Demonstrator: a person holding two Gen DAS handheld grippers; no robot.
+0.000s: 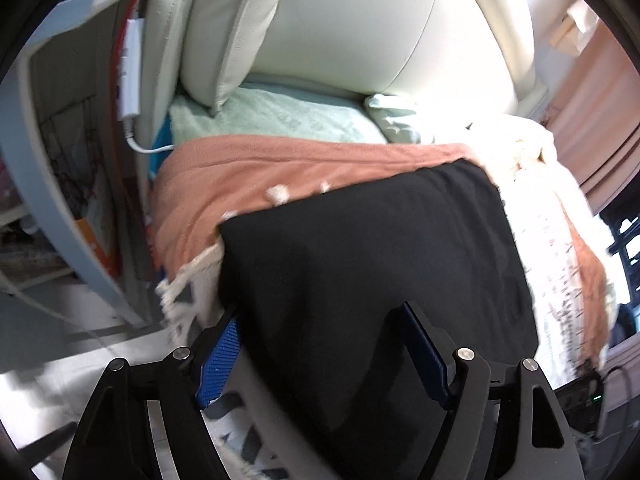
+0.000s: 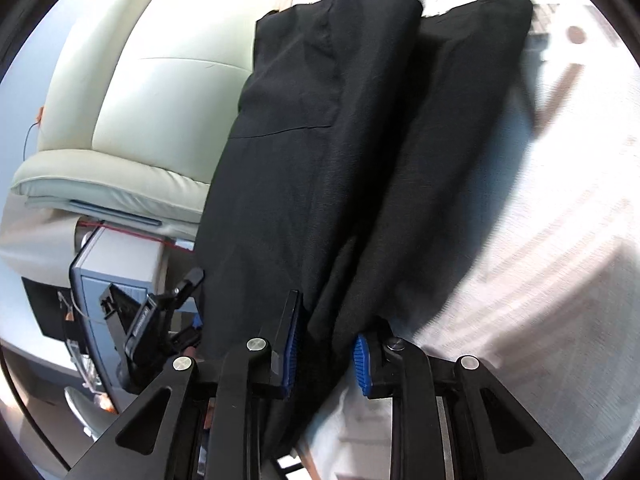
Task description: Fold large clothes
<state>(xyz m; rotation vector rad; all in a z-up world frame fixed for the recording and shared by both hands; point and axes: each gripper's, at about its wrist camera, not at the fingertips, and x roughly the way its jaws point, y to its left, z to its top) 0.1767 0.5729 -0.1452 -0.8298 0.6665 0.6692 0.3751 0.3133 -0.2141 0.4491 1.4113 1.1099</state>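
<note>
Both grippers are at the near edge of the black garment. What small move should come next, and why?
Probably close the left gripper on the black garment. Its fingers stand wide apart with the hem between them, seemingly ungripped, while the right gripper looks already pinched on bunched cloth. With both edges held, the fold over the orange blanket can start.

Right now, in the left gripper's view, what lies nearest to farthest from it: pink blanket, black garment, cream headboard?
1. Black garment: at the left gripper, between its spread fingers.
2. Pink blanket: just beyond, under the garment's far edge.
3. Cream headboard: farthest, upright at the top.
</note>
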